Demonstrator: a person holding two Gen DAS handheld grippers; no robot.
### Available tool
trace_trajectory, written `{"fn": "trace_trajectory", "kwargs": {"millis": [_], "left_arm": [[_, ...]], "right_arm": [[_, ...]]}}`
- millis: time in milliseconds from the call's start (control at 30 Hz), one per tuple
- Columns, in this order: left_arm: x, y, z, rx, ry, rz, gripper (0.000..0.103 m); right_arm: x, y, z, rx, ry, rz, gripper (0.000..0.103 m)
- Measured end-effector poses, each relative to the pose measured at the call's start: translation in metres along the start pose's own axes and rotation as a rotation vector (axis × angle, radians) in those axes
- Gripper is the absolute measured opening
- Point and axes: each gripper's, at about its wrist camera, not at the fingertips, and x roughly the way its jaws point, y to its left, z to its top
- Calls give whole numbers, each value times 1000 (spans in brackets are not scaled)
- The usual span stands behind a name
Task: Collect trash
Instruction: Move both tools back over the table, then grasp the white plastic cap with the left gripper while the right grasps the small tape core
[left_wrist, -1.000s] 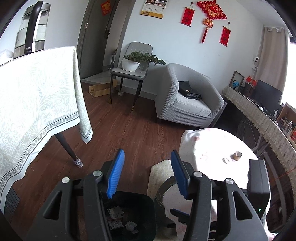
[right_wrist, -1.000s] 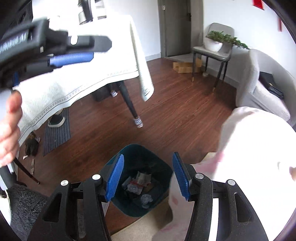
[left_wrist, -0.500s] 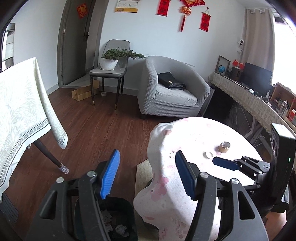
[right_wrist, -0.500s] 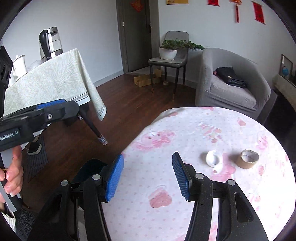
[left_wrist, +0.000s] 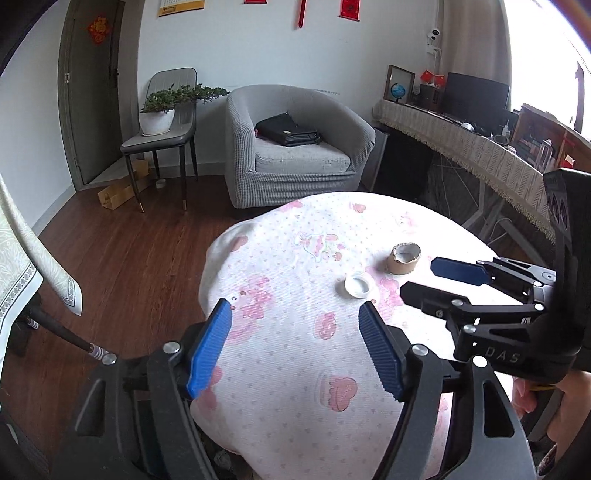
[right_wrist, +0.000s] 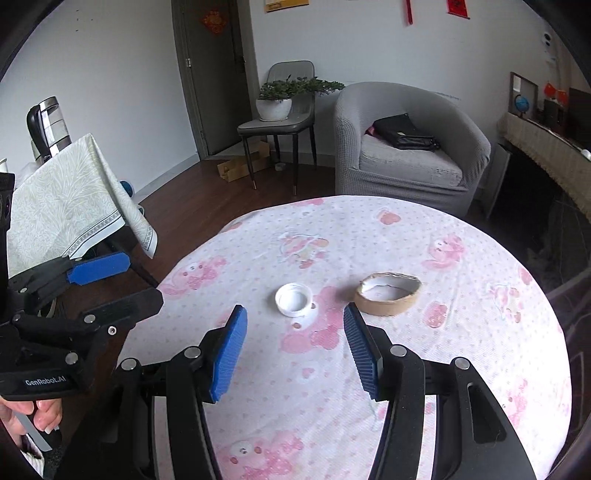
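A white bottle cap (right_wrist: 293, 298) and a torn cardboard tape core (right_wrist: 388, 293) lie on the round table with the pink patterned cloth (right_wrist: 369, 229). My right gripper (right_wrist: 294, 321) hovers open just short of the cap, with nothing between its blue pads. In the left wrist view the cap (left_wrist: 357, 285) and the core (left_wrist: 404, 257) lie ahead and to the right of my left gripper (left_wrist: 295, 321). Its jaws are opening and hold nothing. Each gripper shows in the other's view: the right gripper (left_wrist: 419, 277) and the left gripper (right_wrist: 144, 277).
A grey armchair (left_wrist: 295, 147) with a black bag stands behind the table. A chair with a potted plant (left_wrist: 157, 118) is by the door. A second table with a pale green cloth (right_wrist: 66, 206) and a kettle is at the left. A long sideboard (left_wrist: 480, 147) runs along the right.
Both grippers have swung from above the dark bin on the floor to over the round table. The left jaws have widened; the right jaws kept their gap.
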Motion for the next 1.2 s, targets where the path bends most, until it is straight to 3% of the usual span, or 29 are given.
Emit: {"fn": "trace_trajectory", "kwargs": {"millis": [700, 1033, 1200], "left_arm": [[79, -55, 9, 82, 120, -45, 75], [111, -67, 17, 90, 186, -18, 64], [115, -70, 20, 104, 185, -2, 58]], "right_arm": [[-3, -99, -10, 164, 23, -50, 55], [4, -121, -11, 176, 48, -33, 55], [5, -123, -9, 159, 37, -10, 67]]}}
